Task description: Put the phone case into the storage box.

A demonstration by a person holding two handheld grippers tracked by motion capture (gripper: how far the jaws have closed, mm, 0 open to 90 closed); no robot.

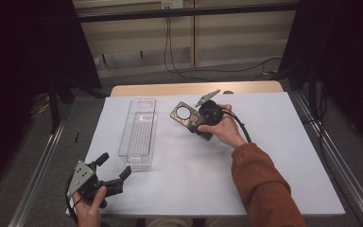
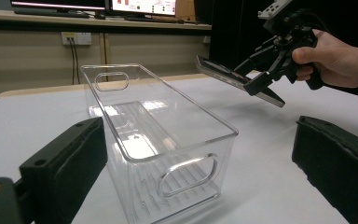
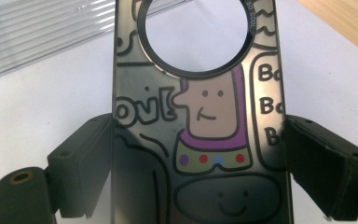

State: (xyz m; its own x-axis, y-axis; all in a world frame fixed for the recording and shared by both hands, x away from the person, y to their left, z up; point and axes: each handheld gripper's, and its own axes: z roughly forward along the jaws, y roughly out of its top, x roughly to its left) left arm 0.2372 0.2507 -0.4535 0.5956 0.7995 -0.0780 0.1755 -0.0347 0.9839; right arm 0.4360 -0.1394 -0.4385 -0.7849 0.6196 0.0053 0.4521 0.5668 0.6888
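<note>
The right gripper (image 1: 194, 120) is clamping a cartoon-printed phone case (image 1: 185, 117) by its edges; keeping it level, it should be heading left over the clear bin (image 1: 139, 137). The left gripper (image 1: 116, 168) is waiting wide open, empty.

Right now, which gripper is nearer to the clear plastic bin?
Left. The left gripper sits open just before the clear plastic bin's near end; the right gripper holds the phone case lifted beside it.

We look down from overhead; gripper views sit low and close, sharing the clear bin (image 1: 138, 132) centre-left.
</note>
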